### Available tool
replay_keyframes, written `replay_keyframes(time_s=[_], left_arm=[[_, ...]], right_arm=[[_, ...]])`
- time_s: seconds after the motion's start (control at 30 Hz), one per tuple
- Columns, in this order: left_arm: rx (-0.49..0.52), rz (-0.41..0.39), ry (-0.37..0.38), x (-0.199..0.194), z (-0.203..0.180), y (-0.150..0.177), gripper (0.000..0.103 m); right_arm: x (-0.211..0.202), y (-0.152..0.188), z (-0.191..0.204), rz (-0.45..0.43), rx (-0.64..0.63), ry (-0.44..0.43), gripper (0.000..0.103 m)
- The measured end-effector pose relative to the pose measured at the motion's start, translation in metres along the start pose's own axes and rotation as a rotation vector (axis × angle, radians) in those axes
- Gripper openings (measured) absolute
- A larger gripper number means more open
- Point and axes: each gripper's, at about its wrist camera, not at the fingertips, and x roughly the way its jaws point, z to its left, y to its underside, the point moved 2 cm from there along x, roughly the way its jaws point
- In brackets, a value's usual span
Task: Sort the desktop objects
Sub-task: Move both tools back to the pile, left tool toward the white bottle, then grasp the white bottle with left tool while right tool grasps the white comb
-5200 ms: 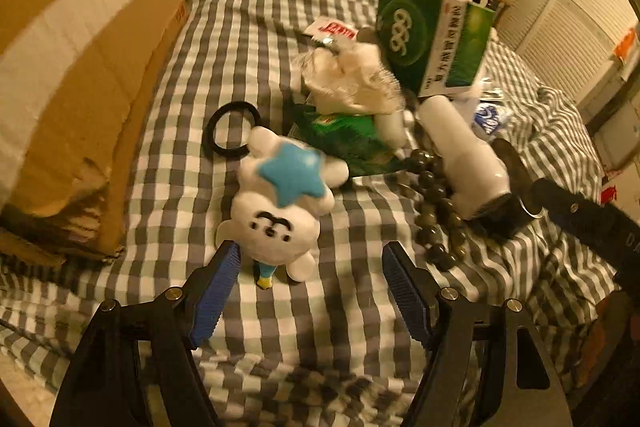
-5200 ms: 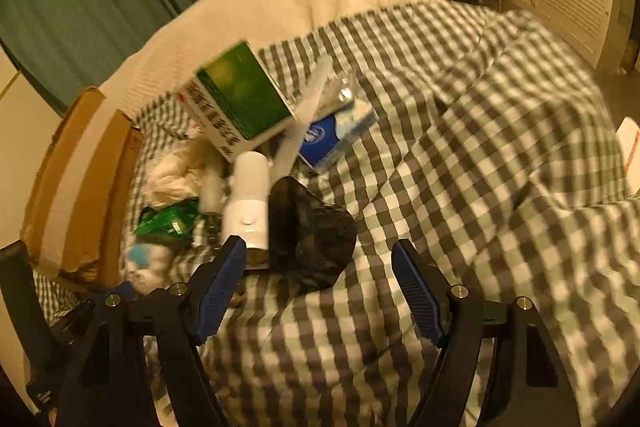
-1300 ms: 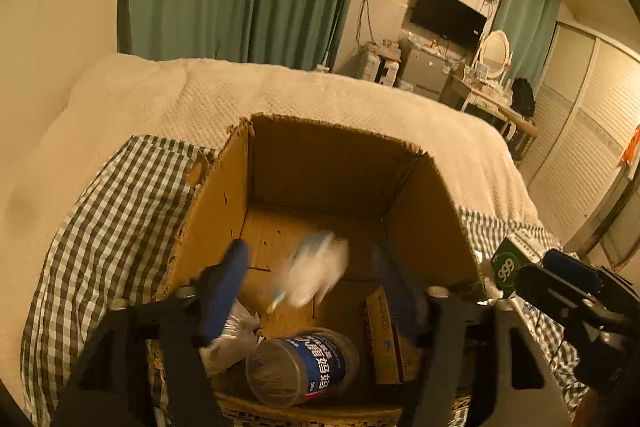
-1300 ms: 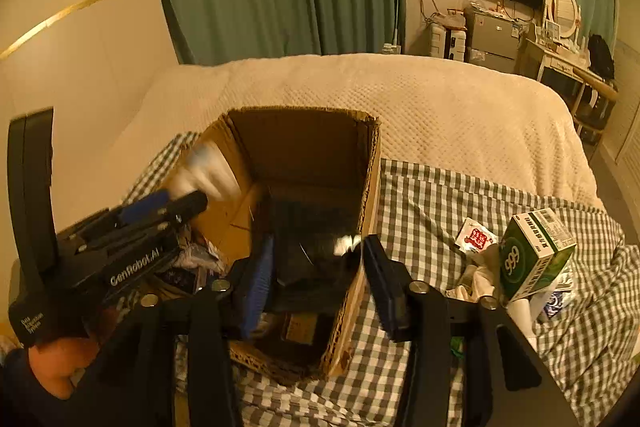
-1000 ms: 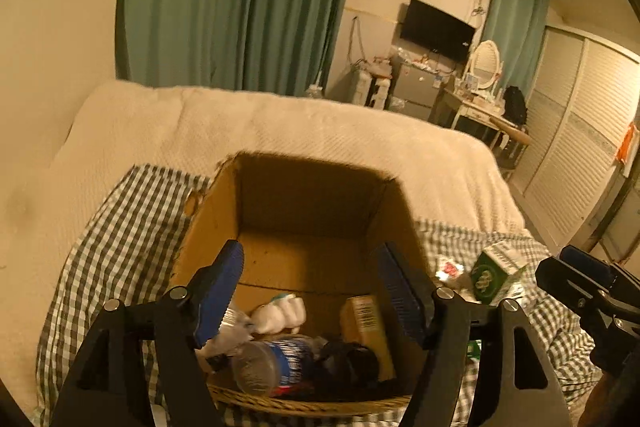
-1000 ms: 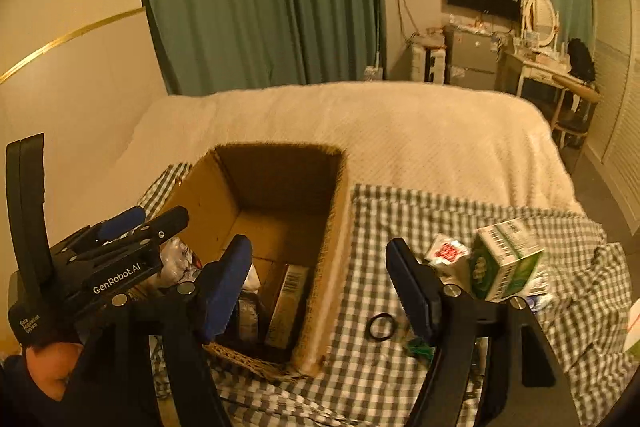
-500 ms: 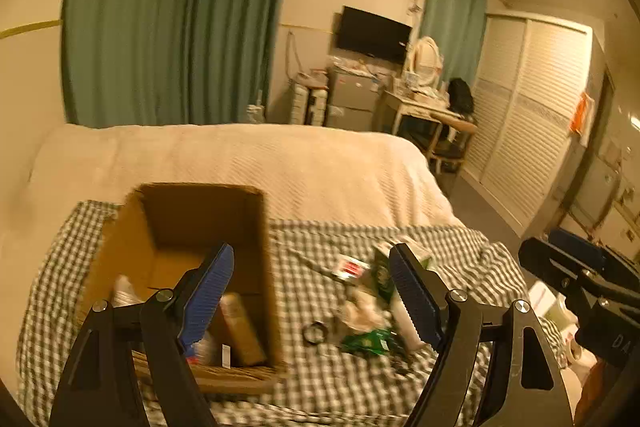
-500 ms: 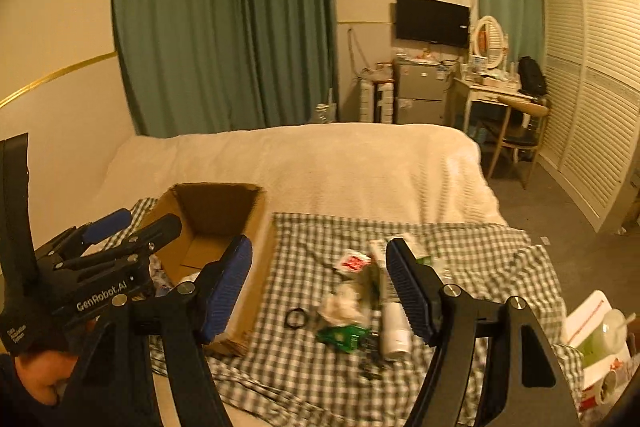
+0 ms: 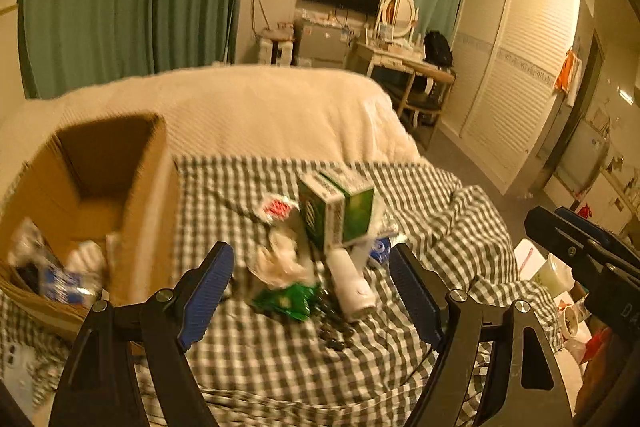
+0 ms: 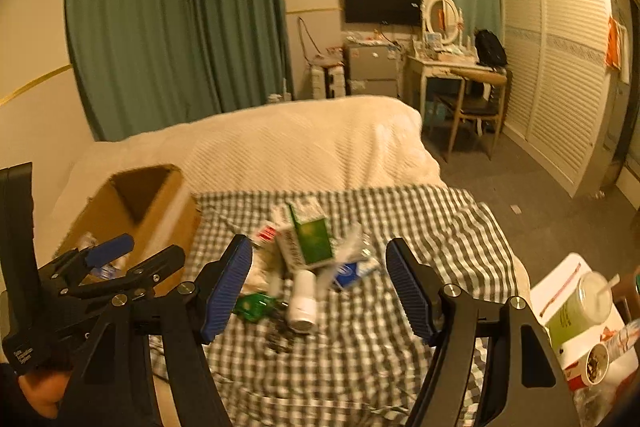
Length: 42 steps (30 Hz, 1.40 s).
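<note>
A pile lies mid-cloth on the checked cloth [image 9: 280,367]: a green carton [image 9: 340,215], a white bottle [image 9: 352,283], a green packet [image 9: 286,301], crumpled white tissue [image 9: 280,263], a red-white sachet [image 9: 276,209] and dark beads [image 9: 336,335]. The open cardboard box [image 9: 148,195] stands at the left with several items inside. My left gripper [image 9: 310,259] is open and empty, held above and short of the pile. My right gripper [image 10: 319,245] is also open and empty, framing the carton [image 10: 312,239] and bottle [image 10: 303,301] from a distance. A blue-white pack [image 10: 352,273] lies beside them.
The white bed cover [image 10: 300,147] stretches behind the cloth. A low white stand at the right holds a lidded cup [image 10: 580,307] and food tubs. A desk with a chair [image 10: 468,103], slatted wardrobe doors and green curtains line the room's far side.
Both grippers have pulled back from over the box and swung right, so the pile now sits between their fingers. The plush and the dark item dropped into the box; both grippers are empty.
</note>
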Motion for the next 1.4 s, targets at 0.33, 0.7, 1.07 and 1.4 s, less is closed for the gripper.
replay_keyframes(time_s=[0.33,0.7,1.07,1.4], left_arm=[[0.036,0.117,-0.031,0.078,-0.033,0.04,0.083],[0.076,0.217,-0.051,0.165,-0.057,0.06,0.073],[0.084,0.225,0.015,0.149,-0.043,0.059,0.045],[0.027,0.17,0.014,0.135,0.018,0.038,0.045]], right_arm=[[0.069,0.047,-0.058,0.064,0.051,0.026,0.069],[0.109,0.059,-0.096,0.114,0.105,-0.017,0.069],[0.118,0.07,-0.1,0.154,0.154,-0.042,0.069],[0.14,0.085,-0.078,0.221,0.164,-0.064,0.069]])
